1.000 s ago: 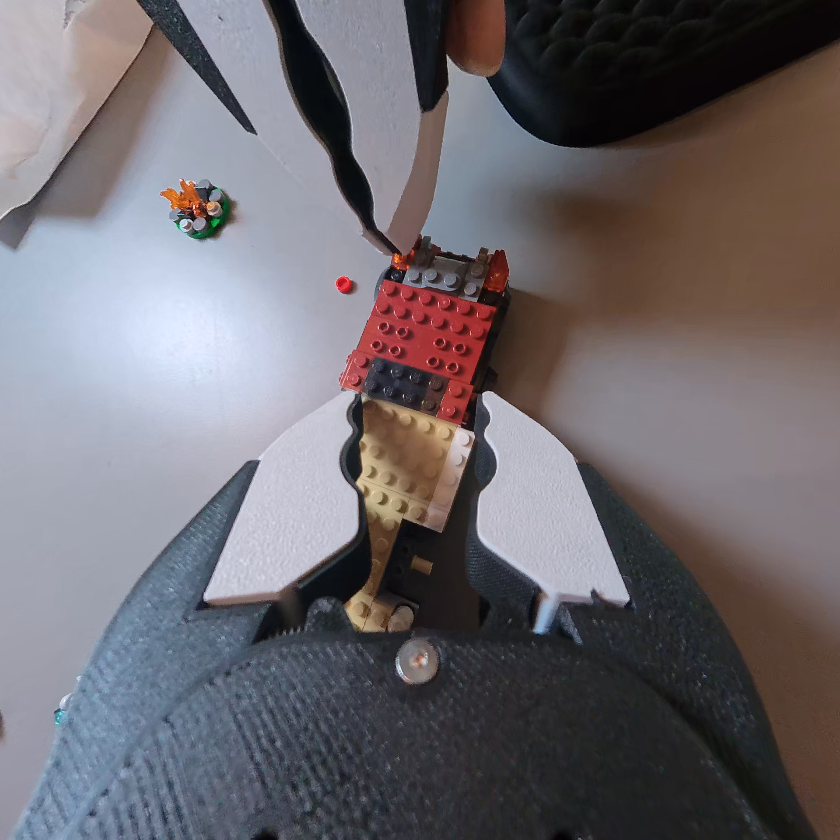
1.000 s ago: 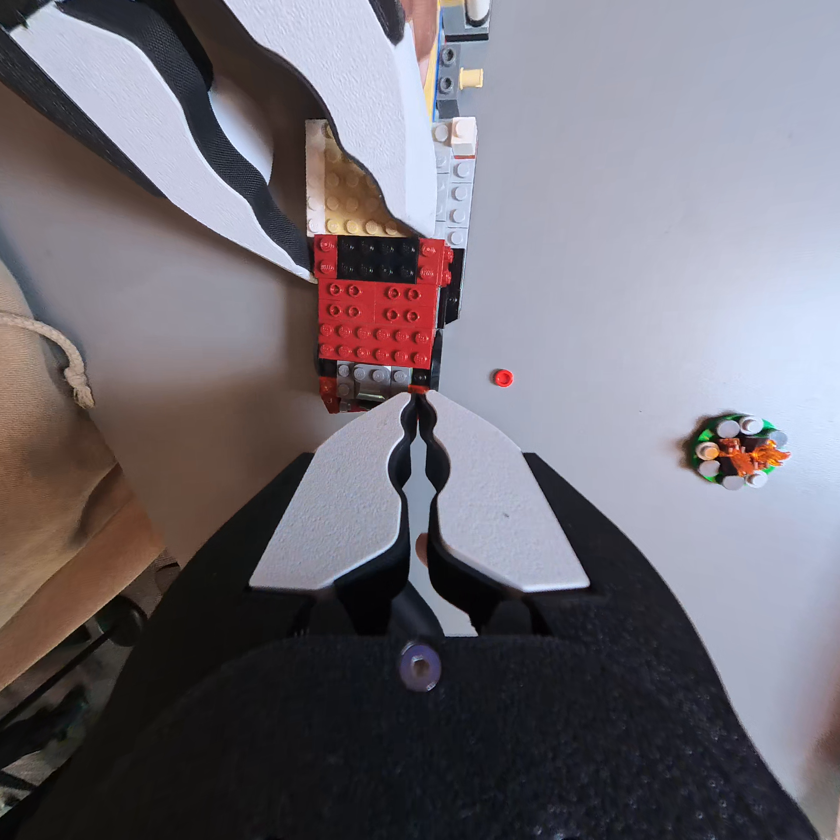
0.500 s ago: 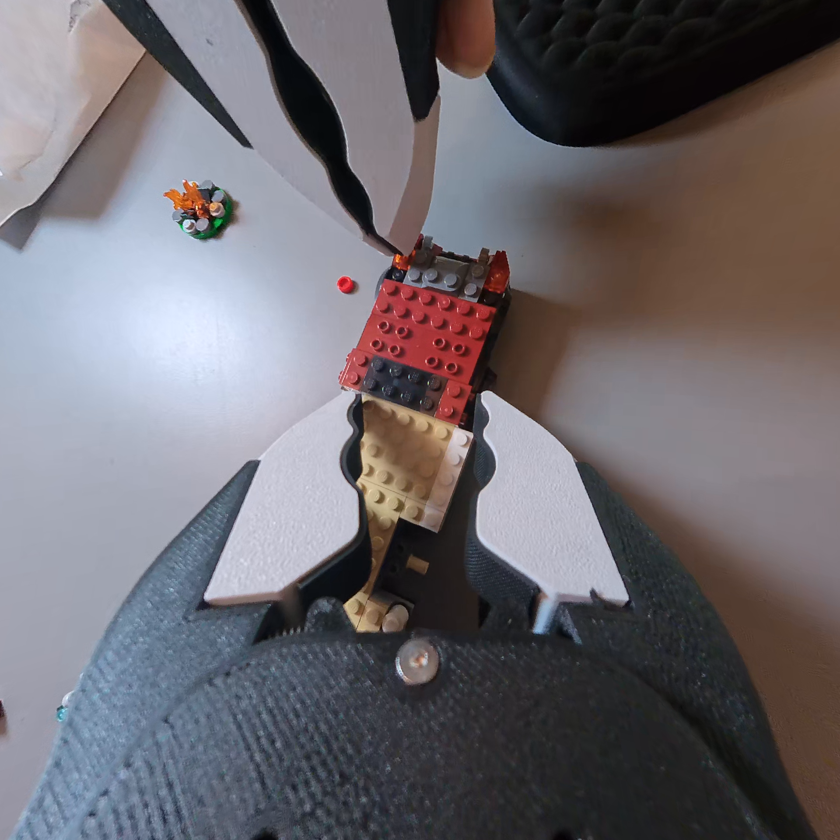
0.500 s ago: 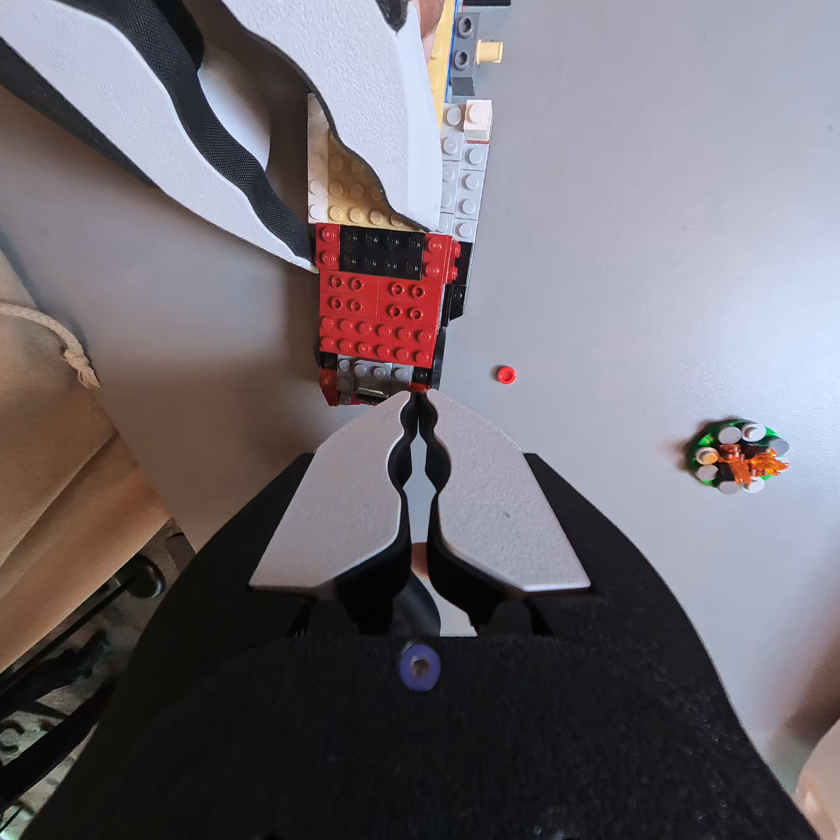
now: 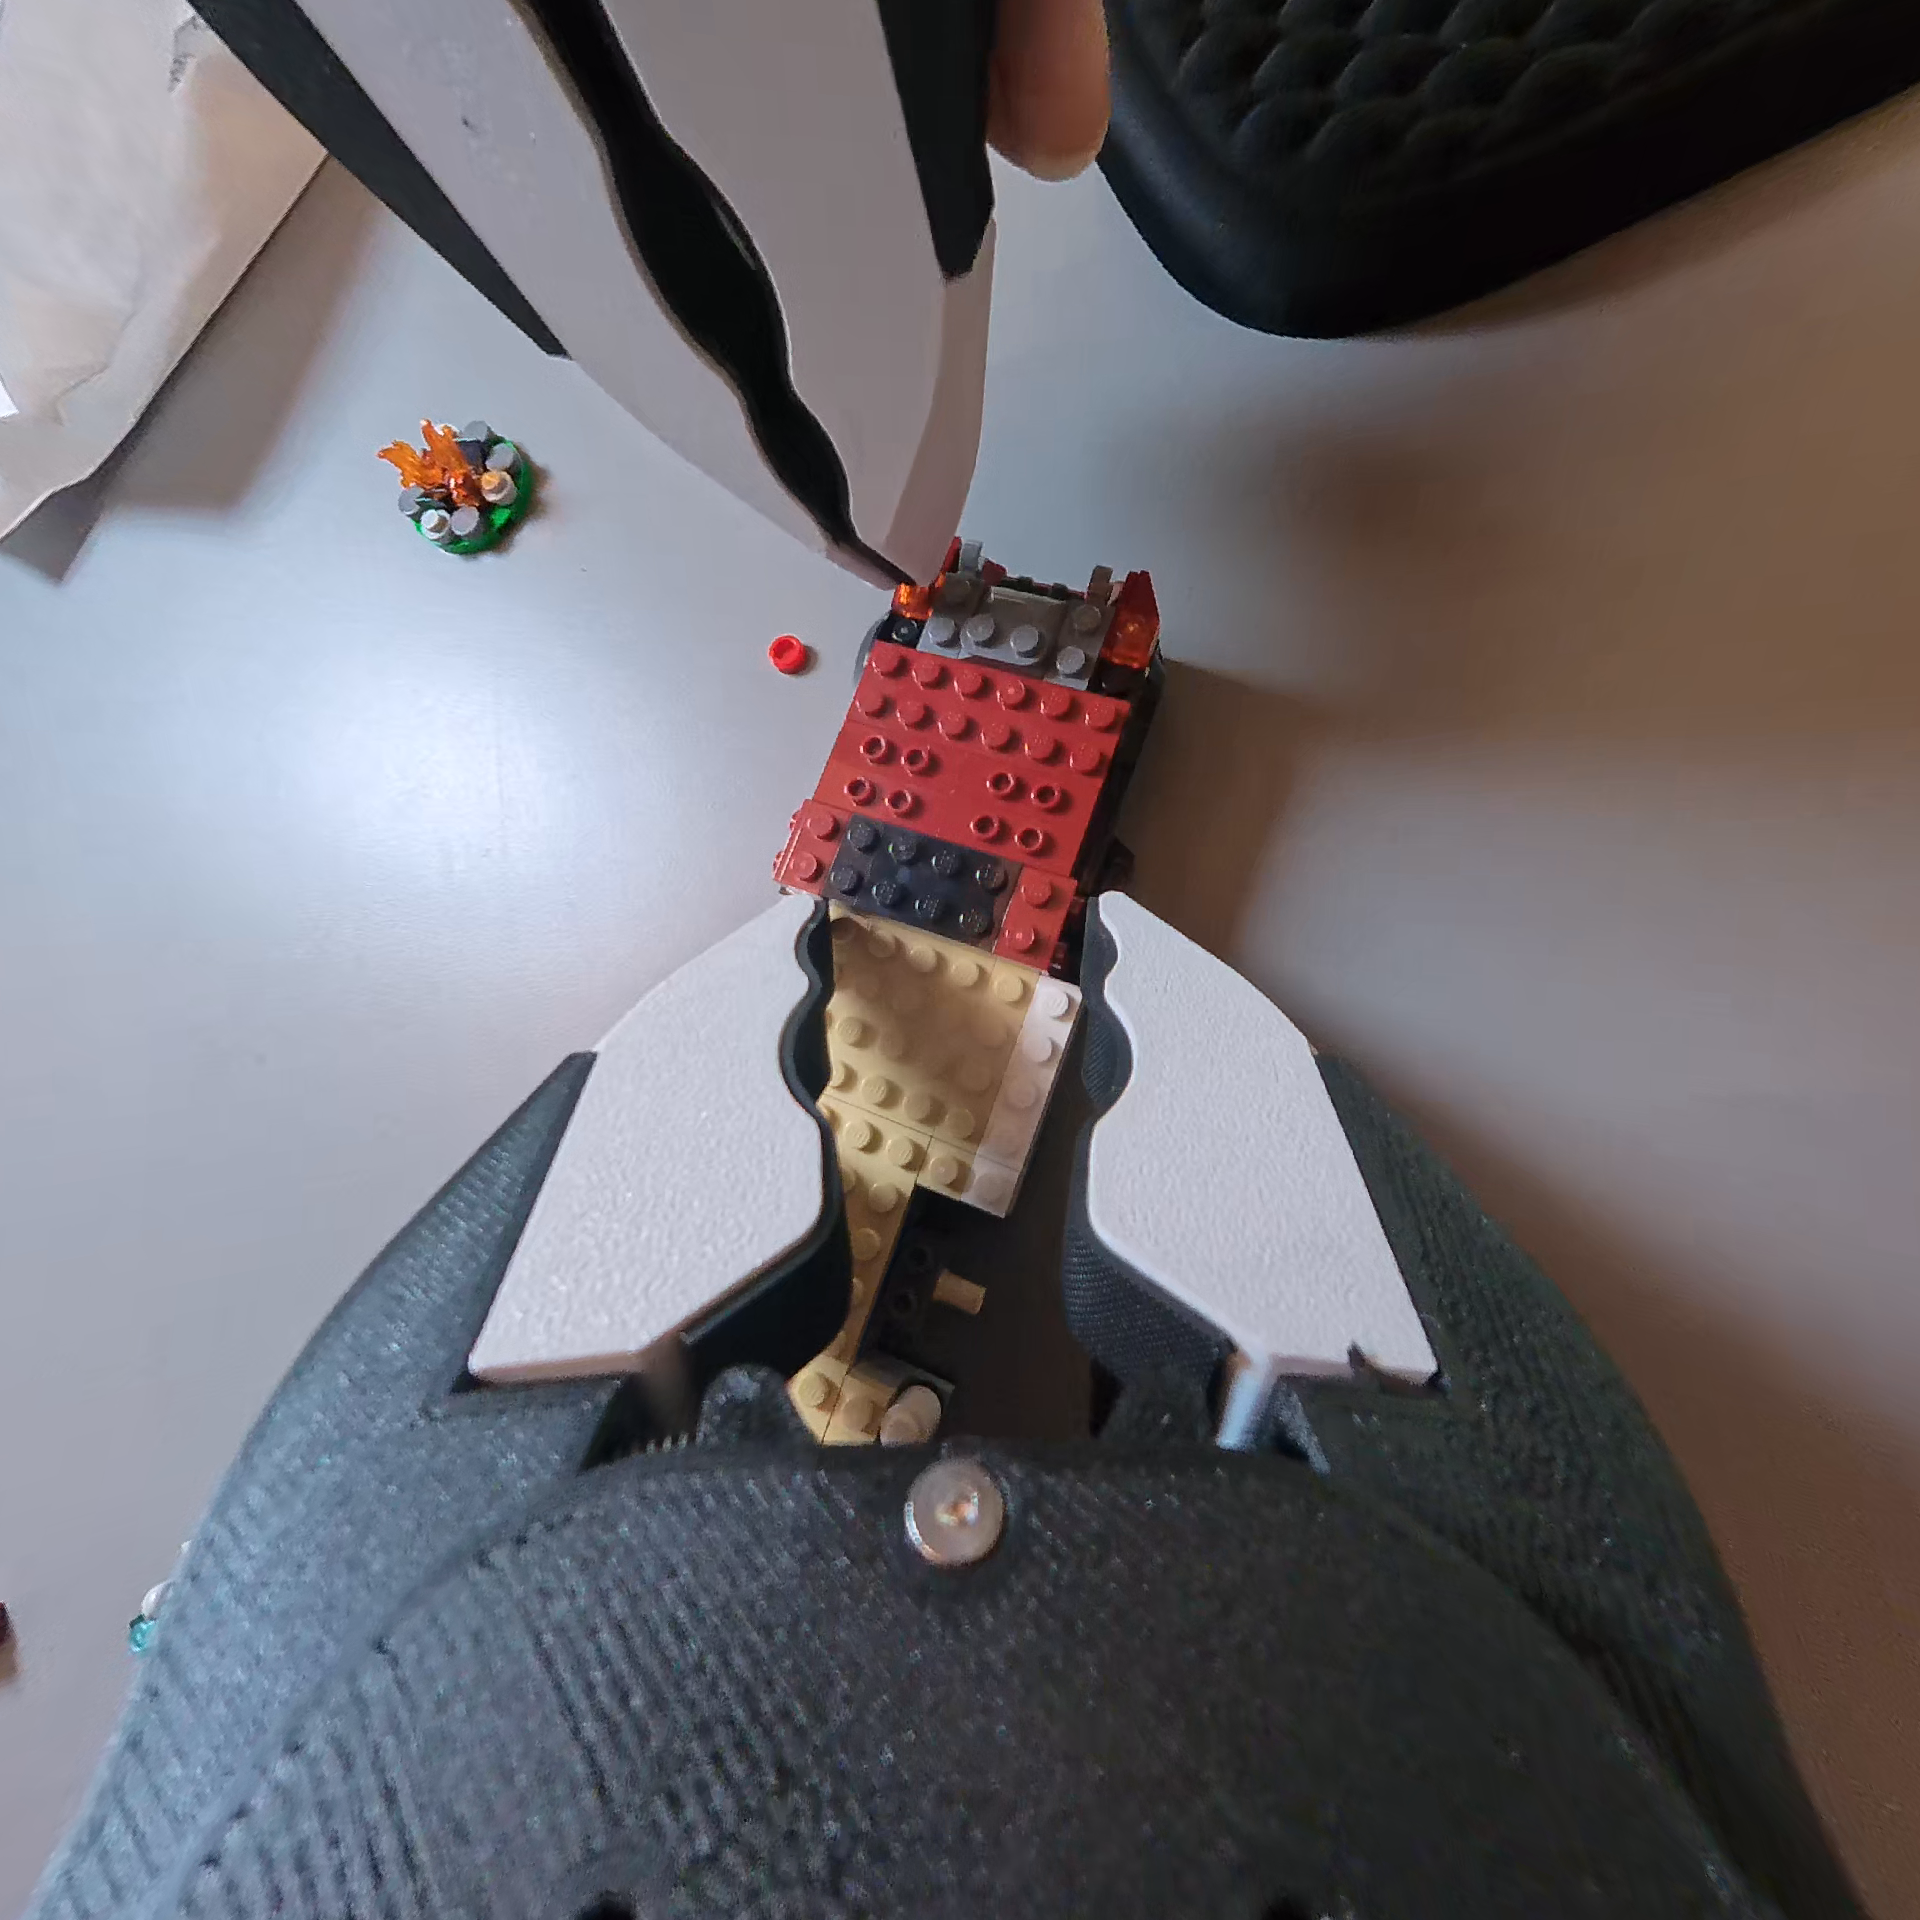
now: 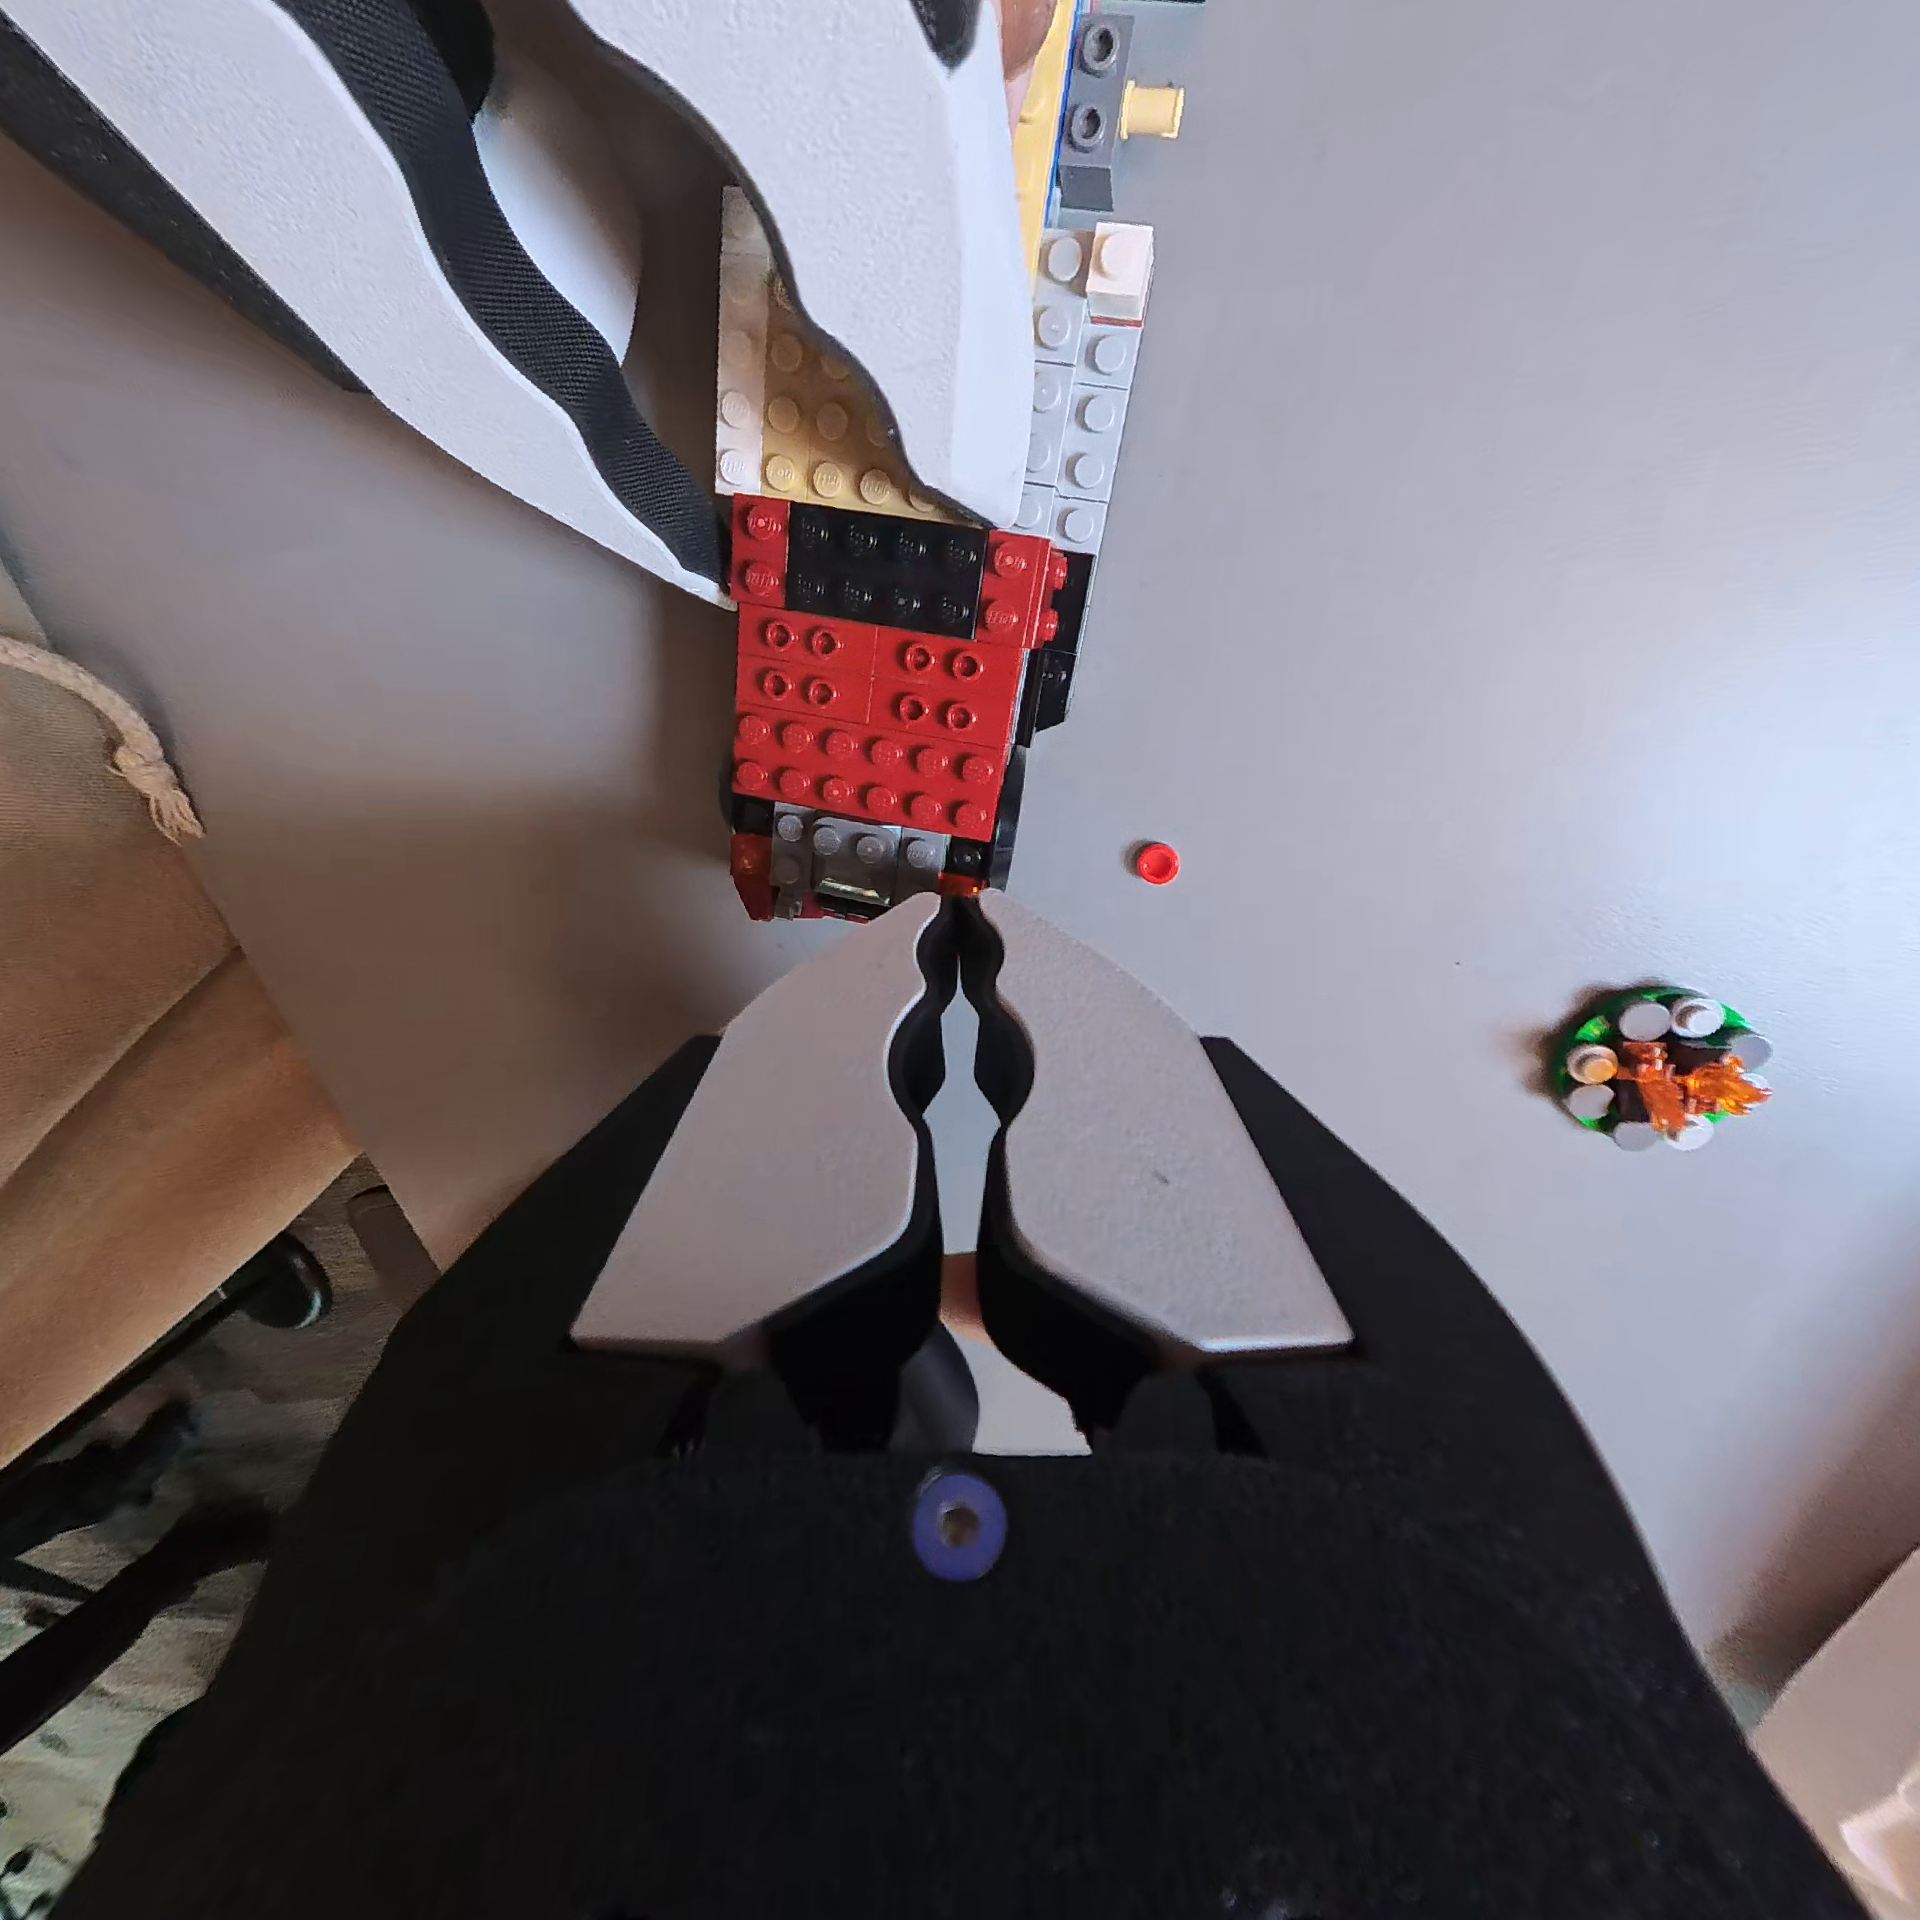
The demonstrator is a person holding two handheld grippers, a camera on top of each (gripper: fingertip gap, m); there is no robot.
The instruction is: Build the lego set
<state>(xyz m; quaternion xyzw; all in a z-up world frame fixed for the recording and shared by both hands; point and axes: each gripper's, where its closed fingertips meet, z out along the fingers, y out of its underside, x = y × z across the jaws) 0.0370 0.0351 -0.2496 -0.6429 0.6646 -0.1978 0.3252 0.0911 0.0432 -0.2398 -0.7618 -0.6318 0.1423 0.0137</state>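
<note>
Two tongs are working at opposite ends of one brick model (image 5: 966, 790) lying on the grey tabletop (image 5: 312, 883). We are holding the left tongs (image 5: 945, 914) spread around the tan and white middle of the model, with one finger (image 5: 665, 1132) on each flank. The tan plates are lying against the dark lining of the finger on the left of that view, while a thin dark strip is showing between the white edge and the other lining, so we cannot tell whether that side is pressing. The dark red studded section and the grey end with orange transparent pieces are sticking out beyond the fingertips.

We are keeping the right tongs (image 6: 954, 906) closed, tips together, and they are touching a small orange transparent piece (image 6: 961, 885) at the corner of the model's grey end; from either view we cannot tell whether they are pinching it or merely resting against it.

Just beside the model's grey end, a tiny red round stud (image 5: 788, 654) is lying loose. Farther out on that same side of the model, well apart from it, a small round green plate with grey studs and orange flames (image 5: 464, 490) is sitting. A sheet of pale paper (image 5: 114, 260) is lying beyond that green plate, and a black ridged pad (image 5: 1507, 135) is lying past the model's grey end, on the other side.
</note>
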